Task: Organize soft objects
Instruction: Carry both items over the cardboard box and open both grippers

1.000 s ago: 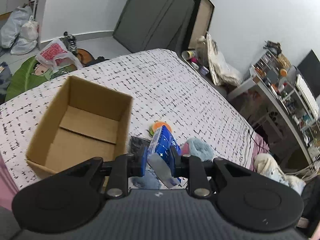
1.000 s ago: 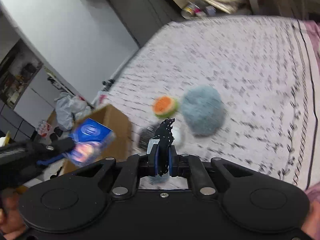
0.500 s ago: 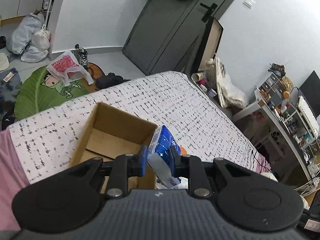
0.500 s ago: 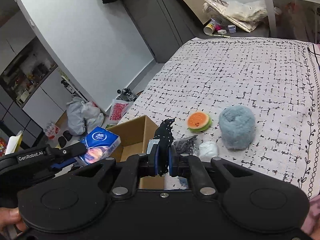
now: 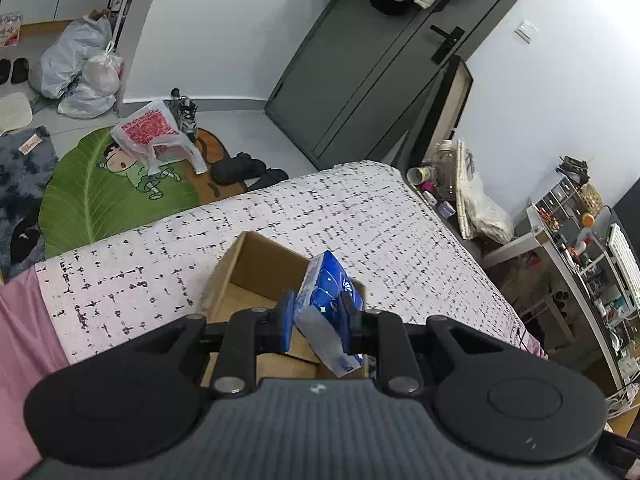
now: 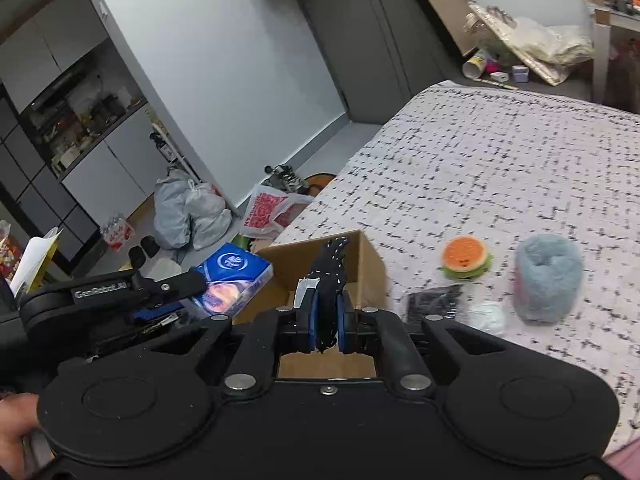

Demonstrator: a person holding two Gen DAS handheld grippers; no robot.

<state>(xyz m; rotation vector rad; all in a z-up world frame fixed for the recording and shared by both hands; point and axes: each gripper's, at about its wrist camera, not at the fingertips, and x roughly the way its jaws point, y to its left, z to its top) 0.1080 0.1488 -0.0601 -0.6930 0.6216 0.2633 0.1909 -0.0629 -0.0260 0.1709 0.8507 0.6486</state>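
An open cardboard box [image 5: 256,264] [image 6: 366,252] stands on the patterned bed cover. My left gripper [image 5: 318,316] is shut on a blue tissue pack [image 5: 326,300] and holds it over the box's right side; the same pack [image 6: 230,276] shows at the left of the right wrist view. My right gripper [image 6: 326,314] is shut on a black crumpled fabric piece [image 6: 330,276] just above the box. On the bed to the right lie an orange and green burger toy [image 6: 466,256], a fuzzy blue-grey roll [image 6: 548,276], a black packet [image 6: 434,304] and a white wad [image 6: 486,316].
The bed [image 5: 320,208] ends at a far edge, with a green leaf rug [image 5: 100,196], plastic bags [image 5: 80,64] and shoes on the floor beyond. A cluttered shelf [image 5: 580,232] stands to the right. A hand [image 6: 16,428] grips the left tool.
Both grippers have travelled toward the box with their loads. In the left wrist view the box slid from the left to beneath the tissue pack; in the right wrist view the box came under the black fabric.
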